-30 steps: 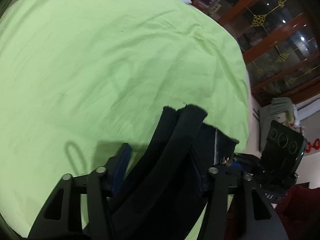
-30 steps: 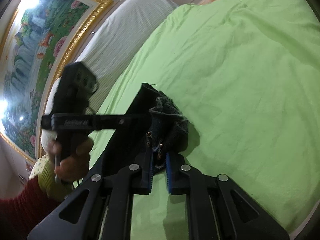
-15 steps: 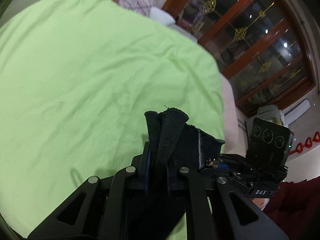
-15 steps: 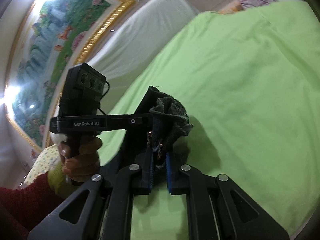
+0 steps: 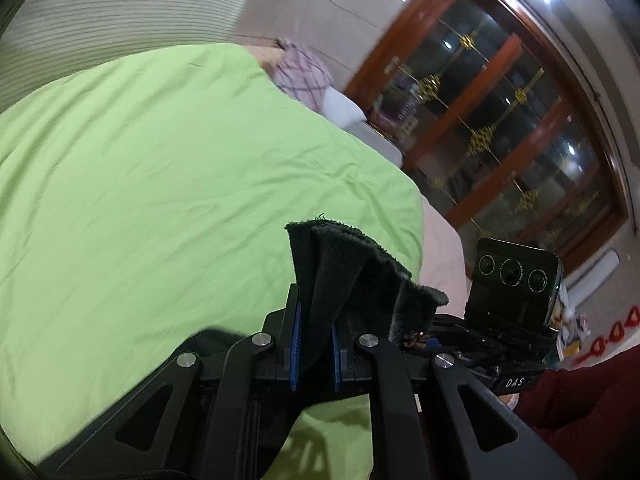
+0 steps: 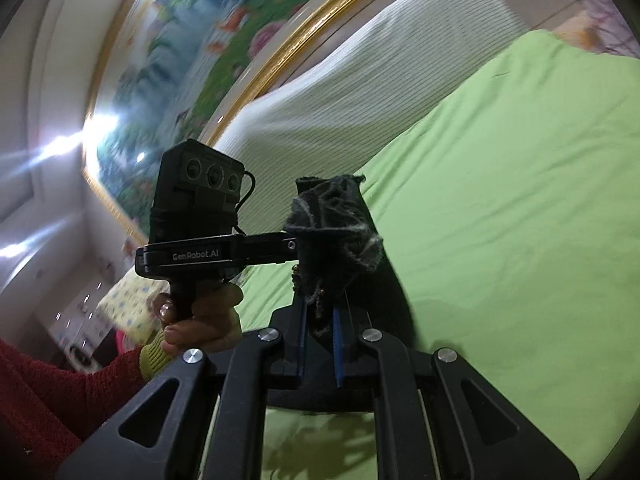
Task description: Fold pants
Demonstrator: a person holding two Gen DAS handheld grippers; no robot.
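The dark pants are held up above the green bedsheet. My left gripper is shut on a bunched edge of the fabric, which sticks up past its blue pads. In the right wrist view my right gripper is shut on another bunched part of the pants, where small metal studs show. The two grippers are close side by side; each sees the other's body: the right one, the left one with a hand on its handle. The rest of the pants hangs out of view below.
The green sheet covers a wide bed. A white padded headboard and a gold-framed painting stand behind it. A checked pillow lies at the far end, beside a wooden glass-door cabinet. A red sleeve is at lower left.
The left gripper closed on the pants edge. Both grippers rose and tilted upward with the fabric, so the headboard, painting and cabinet now fill more of the views.
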